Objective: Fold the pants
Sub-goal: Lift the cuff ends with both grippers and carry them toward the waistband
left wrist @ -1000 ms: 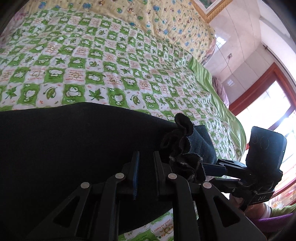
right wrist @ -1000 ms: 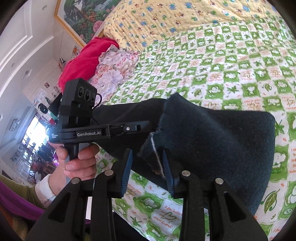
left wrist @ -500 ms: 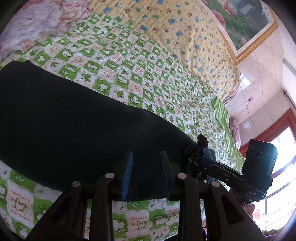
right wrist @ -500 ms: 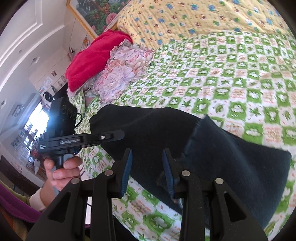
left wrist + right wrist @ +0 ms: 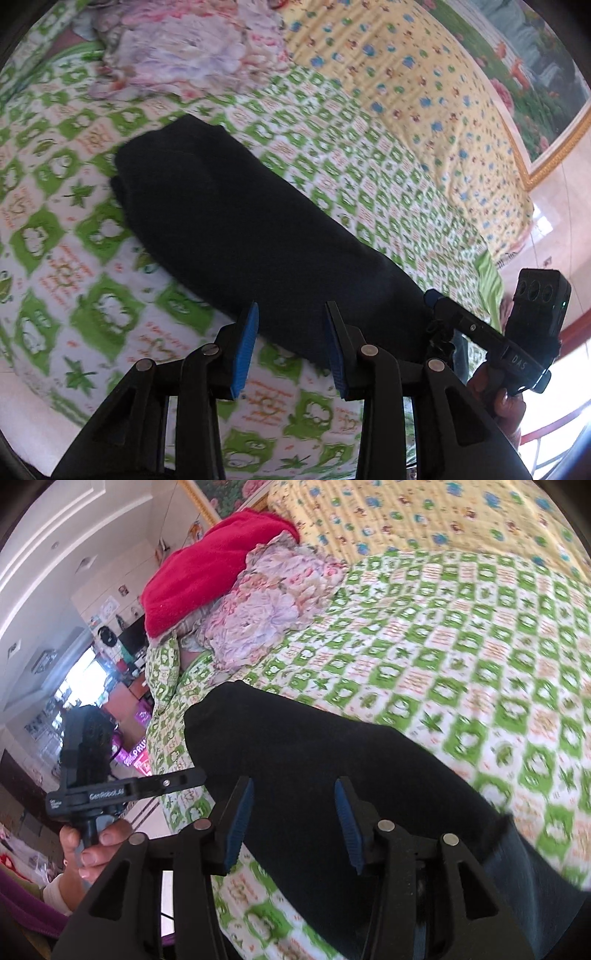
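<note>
Pants (image 5: 258, 236) flat on bed (image 5: 369, 192), both tools released and clear of cloth.

Dark pants lie as one long strip on the green-checked bedspread, the long axis running from the far end near the floral pillow (image 5: 184, 55) back toward the holder. Left tool (image 5: 291, 339) stands spread, nothing between its blue pads, hovering at the strip's near edge. Right tool (image 5: 293, 819) is likewise parted and empty, directly above the cloth at the near end. Judgement: the right tool is nearer; the fold probably needs the near end gripped and carried along the long axis toward the far end.
</note>
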